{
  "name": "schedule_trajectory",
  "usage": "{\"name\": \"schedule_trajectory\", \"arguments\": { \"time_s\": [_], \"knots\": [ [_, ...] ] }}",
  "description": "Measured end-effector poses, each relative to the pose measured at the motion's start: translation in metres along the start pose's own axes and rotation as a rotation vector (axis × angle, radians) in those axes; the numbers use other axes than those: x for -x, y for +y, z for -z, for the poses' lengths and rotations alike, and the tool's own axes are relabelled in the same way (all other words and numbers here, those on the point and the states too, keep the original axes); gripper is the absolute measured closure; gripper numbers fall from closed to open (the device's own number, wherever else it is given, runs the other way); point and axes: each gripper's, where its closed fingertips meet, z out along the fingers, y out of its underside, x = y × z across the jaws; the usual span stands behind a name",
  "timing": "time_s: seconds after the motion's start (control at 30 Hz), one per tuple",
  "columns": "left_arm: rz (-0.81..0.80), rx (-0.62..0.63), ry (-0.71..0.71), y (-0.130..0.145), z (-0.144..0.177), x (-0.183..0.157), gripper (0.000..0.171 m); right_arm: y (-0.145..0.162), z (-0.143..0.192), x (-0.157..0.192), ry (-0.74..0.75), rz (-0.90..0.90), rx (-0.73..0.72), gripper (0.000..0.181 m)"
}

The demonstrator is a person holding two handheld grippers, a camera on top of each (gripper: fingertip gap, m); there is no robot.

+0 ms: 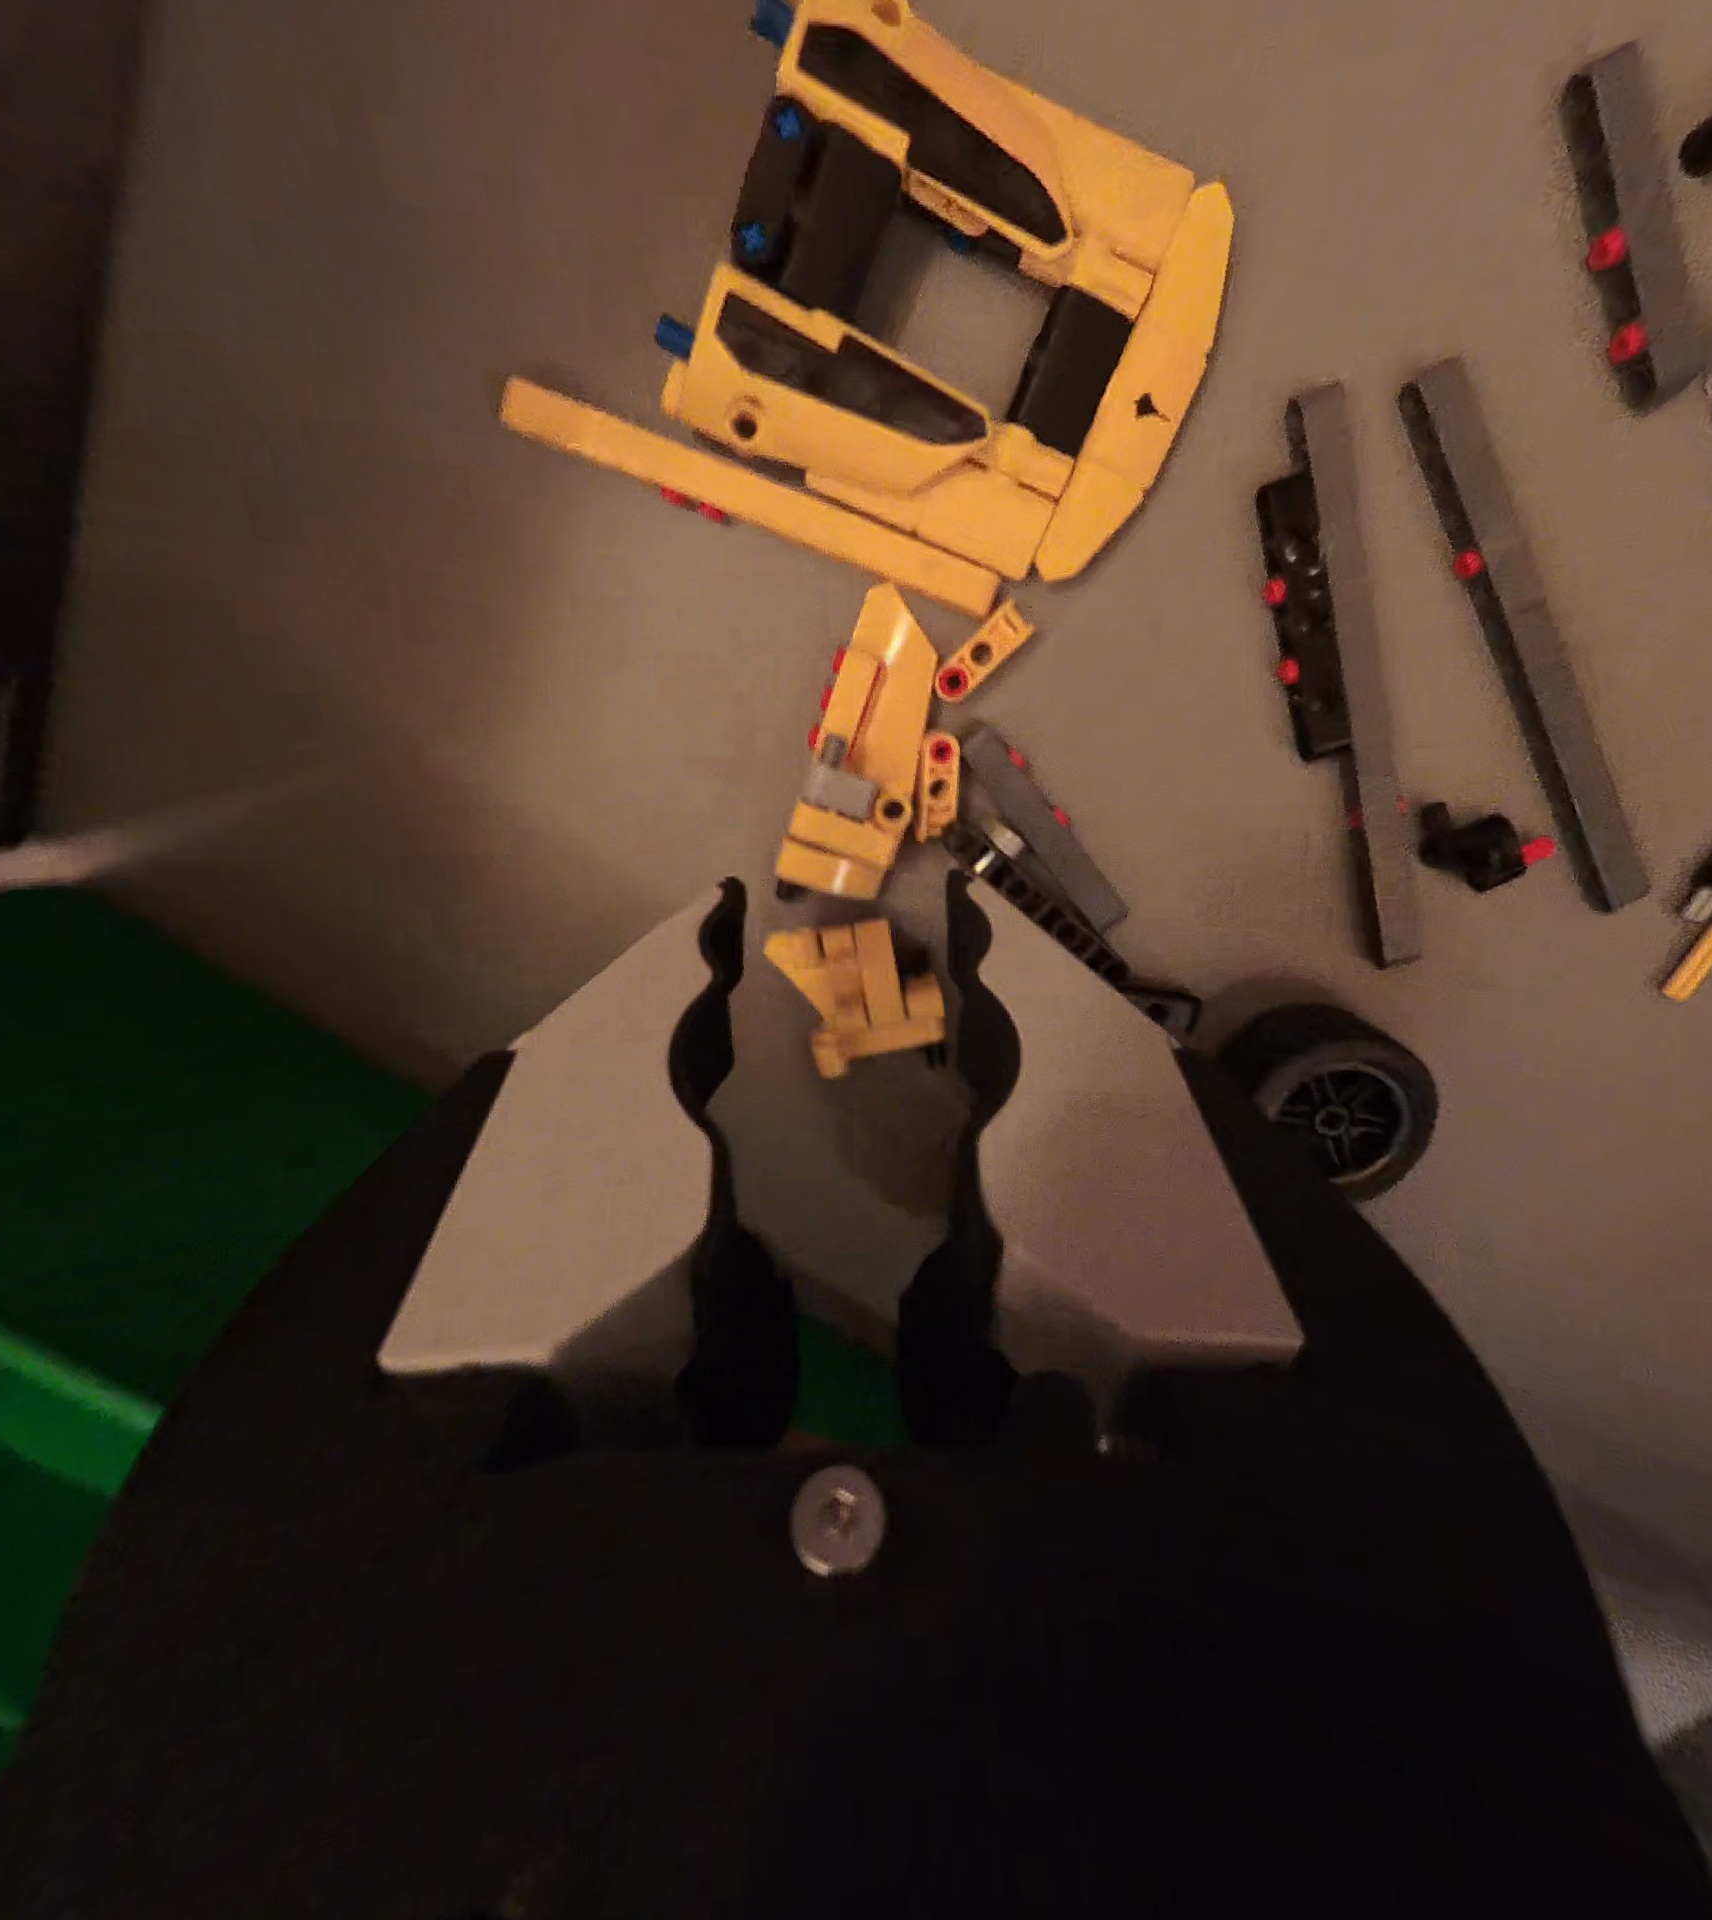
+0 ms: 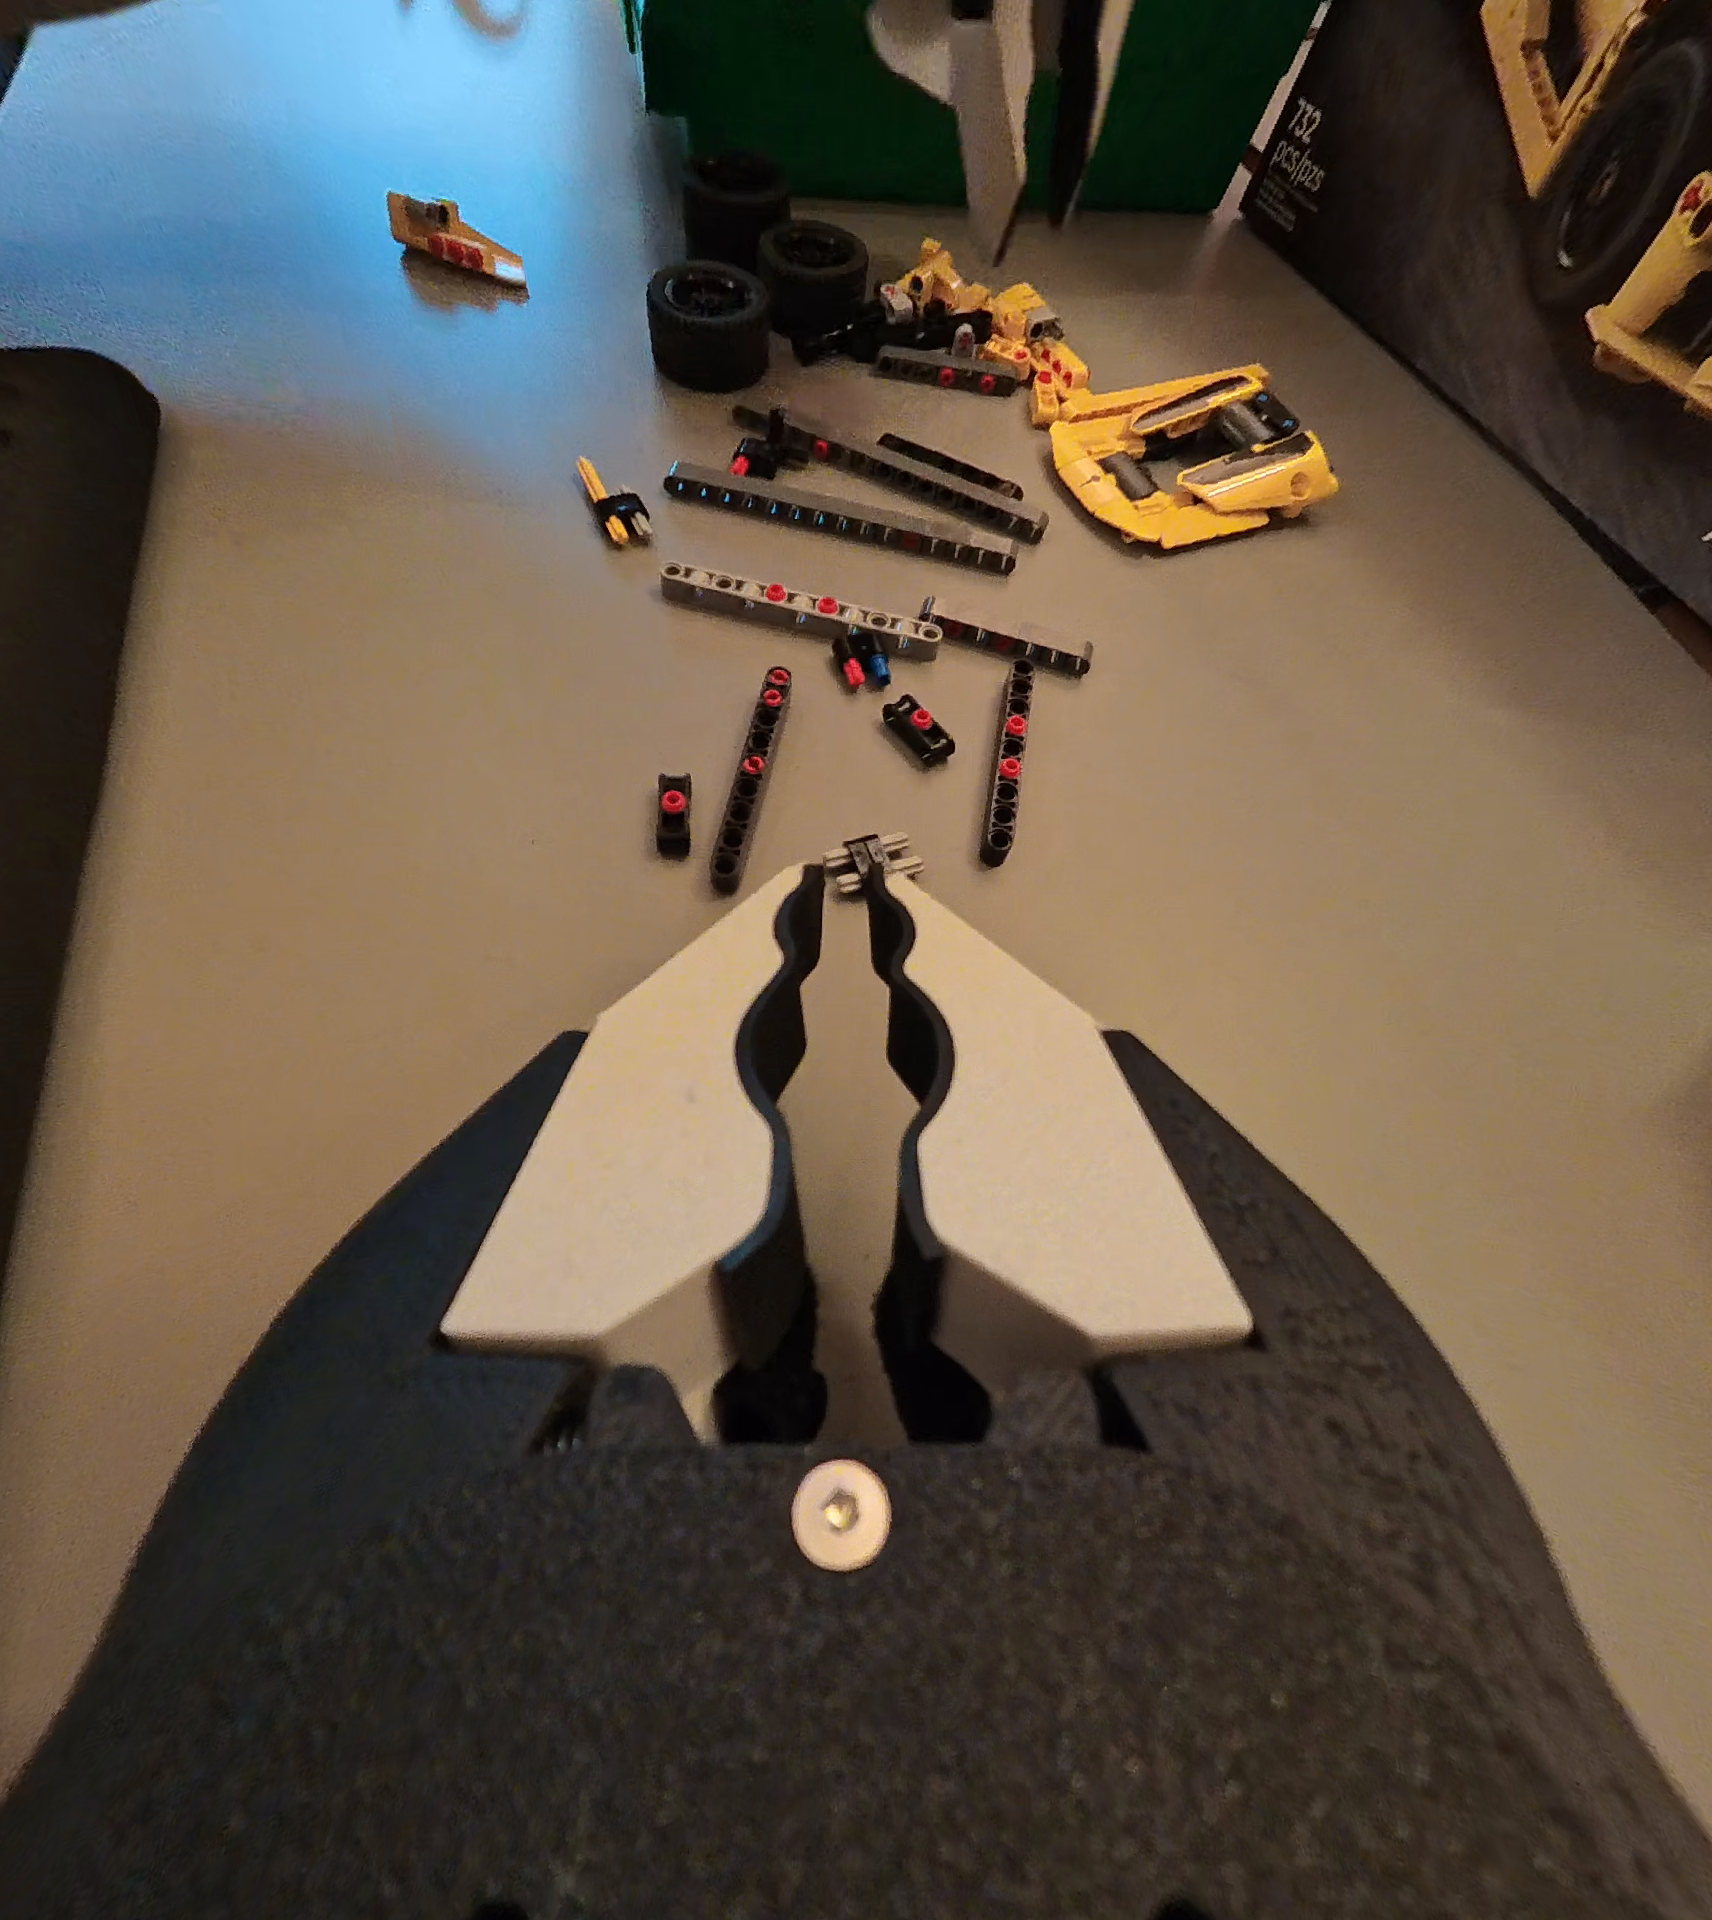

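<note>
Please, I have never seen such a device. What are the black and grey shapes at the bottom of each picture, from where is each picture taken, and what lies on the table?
Each picture comes from a camera fixed on a hand-held claw, looking forward along its two grey fingers with black pads. A person holds one claw in each hand; there is no robot arm.

In the left wrist view, the left claw is open above the grey table, around a small yellow brick cluster. Whether it touches the cluster is unclear. Ahead lie a yellow car body section, grey beams and a black wheel.

In the right wrist view, the right claw is shut on a small grey and black connector piece. Beyond it lie black beams with red pins, tyres and a printed box.
</note>
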Motion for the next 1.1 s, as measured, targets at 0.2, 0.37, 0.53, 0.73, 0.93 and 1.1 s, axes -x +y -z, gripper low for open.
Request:
{"name": "schedule_trajectory", "arguments": {
  "time_s": [0.2,0.37,0.53,0.73,0.93,1.1],
  "knots": [
    [-0.103,0.196,0.076,0.006,-0.026,0.008,0.131,-0.004,0.008,-0.007,-0.003,-0.024,-0.021,0.173],
    [-0.172,0.225,0.035,0.0,-0.027,0.01,0.147,-0.006,0.011,-0.009,-0.014,-0.048,-0.04,0.174],
    [-0.139,-0.039,0.003,-0.039,0.001,-0.014,0.147,-0.012,0.011,-0.008,-0.033,-0.096,-0.075,0.174],
    [-0.316,-0.512,0.048,-0.118,0.06,-0.151,0.147,-0.056,0.026,0.002,-0.291,-0.441,-0.329,0.15],
    [-0.56,-0.475,-0.147,-0.14,0.047,-0.245,0.147,-0.069,0.029,0.008,-0.305,-0.46,-0.392,0.148],
    [-0.536,-0.464,-0.175,-0.148,0.038,-0.268,0.148,-0.065,0.029,0.017,-0.327,-0.42,-0.352,0.166]
  ]
}}
